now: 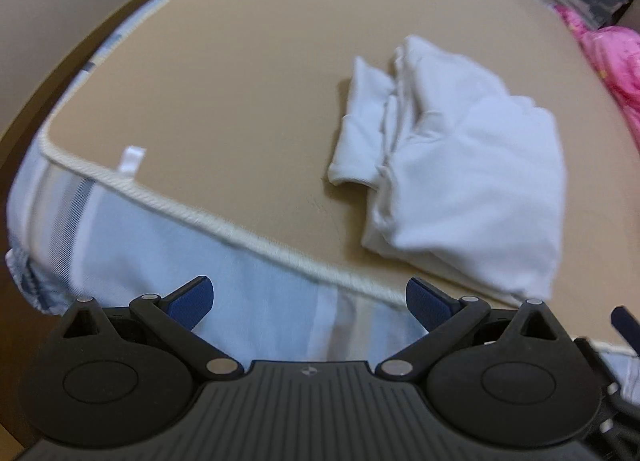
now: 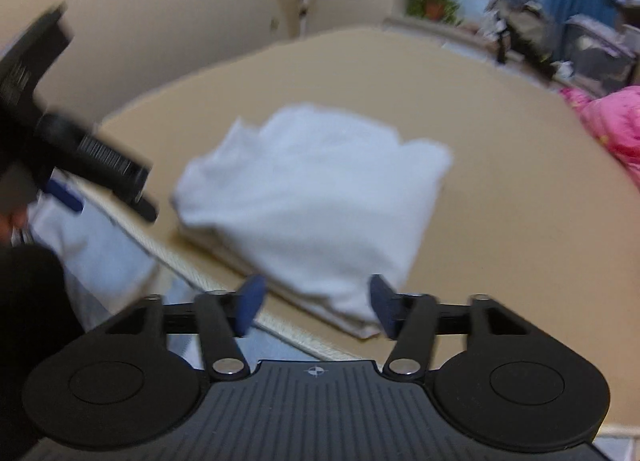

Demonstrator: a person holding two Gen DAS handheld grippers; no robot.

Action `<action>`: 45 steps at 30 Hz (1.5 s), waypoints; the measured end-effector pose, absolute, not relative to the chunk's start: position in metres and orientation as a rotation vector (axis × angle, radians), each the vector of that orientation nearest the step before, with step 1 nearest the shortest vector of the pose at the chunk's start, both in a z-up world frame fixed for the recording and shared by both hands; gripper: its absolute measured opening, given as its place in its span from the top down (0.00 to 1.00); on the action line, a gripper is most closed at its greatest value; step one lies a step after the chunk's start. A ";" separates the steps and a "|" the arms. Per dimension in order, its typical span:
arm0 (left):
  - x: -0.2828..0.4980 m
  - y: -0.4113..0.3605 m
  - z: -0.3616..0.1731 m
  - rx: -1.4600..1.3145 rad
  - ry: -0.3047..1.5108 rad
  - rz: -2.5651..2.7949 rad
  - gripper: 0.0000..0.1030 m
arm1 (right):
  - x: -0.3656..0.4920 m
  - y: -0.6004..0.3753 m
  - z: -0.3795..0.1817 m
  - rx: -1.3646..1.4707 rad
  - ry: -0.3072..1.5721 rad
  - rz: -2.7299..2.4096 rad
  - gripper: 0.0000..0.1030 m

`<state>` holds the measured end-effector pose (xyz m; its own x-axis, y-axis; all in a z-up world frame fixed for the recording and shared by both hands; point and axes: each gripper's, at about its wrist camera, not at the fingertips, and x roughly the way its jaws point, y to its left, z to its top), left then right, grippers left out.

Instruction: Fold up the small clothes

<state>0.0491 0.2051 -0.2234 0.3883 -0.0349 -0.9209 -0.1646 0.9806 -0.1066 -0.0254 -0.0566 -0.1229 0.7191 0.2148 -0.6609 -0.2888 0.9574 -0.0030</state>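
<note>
Nearest me, both claws hang released with nothing in them, the left gripper [image 1: 310, 303] over the mattress edge [image 1: 248, 237] and the right gripper [image 2: 314, 307] just short of the folded white garment [image 2: 316, 197]. That garment lies on the tan mattress top [image 1: 224, 101], with pink bedding [image 2: 612, 121] at the far right.

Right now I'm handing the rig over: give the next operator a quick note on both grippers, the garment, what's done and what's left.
Left gripper: open, empty, over the mattress edge, clear of the cloth.
Right gripper: open, nothing pinched; the garment's near corner lies just beyond its fingertips.
White garment: lies folded in a compact bundle on the tan mattress top, near the edge; one sleeve or flap sticks out on the side toward the left gripper.
Done: the main folds, by the look of it.
Left: perhaps tuck that flap and tidy. Pink fabric lies at the far side.
</note>
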 end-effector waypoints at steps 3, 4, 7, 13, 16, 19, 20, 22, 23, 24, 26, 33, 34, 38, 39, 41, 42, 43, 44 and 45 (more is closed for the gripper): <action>0.015 0.202 -0.200 -0.202 1.128 0.089 0.00 | -0.052 -0.076 -0.098 -0.016 0.705 0.254 0.24; 0.007 0.196 -0.193 -0.198 1.113 0.094 0.00 | -0.062 -0.080 -0.092 -0.003 0.696 0.245 0.22; -0.019 0.188 -0.180 -0.167 1.080 0.110 0.00 | -0.095 -0.081 -0.081 0.009 0.657 0.226 0.16; -0.054 0.169 -0.164 -0.109 1.044 0.114 0.00 | -0.128 -0.090 -0.075 0.053 0.643 0.214 0.14; -0.063 0.161 -0.161 -0.105 1.040 0.107 0.00 | -0.134 -0.097 -0.075 0.088 0.648 0.205 0.14; -0.070 0.154 -0.155 -0.093 1.026 0.100 0.00 | -0.145 -0.103 -0.072 0.106 0.635 0.196 0.13; -0.073 0.152 -0.153 -0.088 1.020 0.098 0.00 | -0.147 -0.103 -0.072 0.107 0.631 0.195 0.13; -0.076 0.149 -0.149 -0.083 1.011 0.096 0.00 | -0.152 -0.104 -0.071 0.104 0.620 0.195 0.13; -0.078 0.148 -0.147 -0.084 1.006 0.096 0.00 | -0.154 -0.104 -0.070 0.102 0.615 0.195 0.13; -0.079 0.148 -0.146 -0.086 1.004 0.095 0.00 | -0.156 -0.103 -0.070 0.100 0.614 0.196 0.12; -0.083 0.148 -0.142 -0.090 0.997 0.092 0.00 | -0.158 -0.103 -0.069 0.096 0.611 0.194 0.12; -0.087 0.151 -0.139 -0.108 0.997 0.092 0.00 | -0.162 -0.098 -0.066 0.066 0.613 0.207 0.12; -0.086 0.151 -0.140 -0.108 1.001 0.093 0.00 | -0.161 -0.098 -0.067 0.063 0.616 0.209 0.12; -0.078 0.150 -0.143 -0.102 1.014 0.101 0.00 | -0.153 -0.100 -0.069 0.072 0.632 0.207 0.12; -0.077 0.150 -0.144 -0.101 1.017 0.102 0.00 | -0.151 -0.101 -0.070 0.079 0.636 0.206 0.12; -0.073 0.149 -0.144 -0.095 1.023 0.102 0.00 | -0.146 -0.101 -0.072 0.093 0.645 0.206 0.12; -0.072 0.149 -0.145 -0.091 1.026 0.101 0.00 | -0.143 -0.101 -0.074 0.099 0.648 0.205 0.12; -0.070 0.148 -0.145 -0.086 1.029 0.101 0.00 | -0.141 -0.101 -0.076 0.105 0.652 0.206 0.12; -0.068 0.148 -0.146 -0.081 1.031 0.103 0.00 | -0.139 -0.101 -0.078 0.108 0.656 0.208 0.12; -0.067 0.147 -0.147 -0.080 1.034 0.105 0.00 | -0.138 -0.101 -0.080 0.109 0.661 0.209 0.12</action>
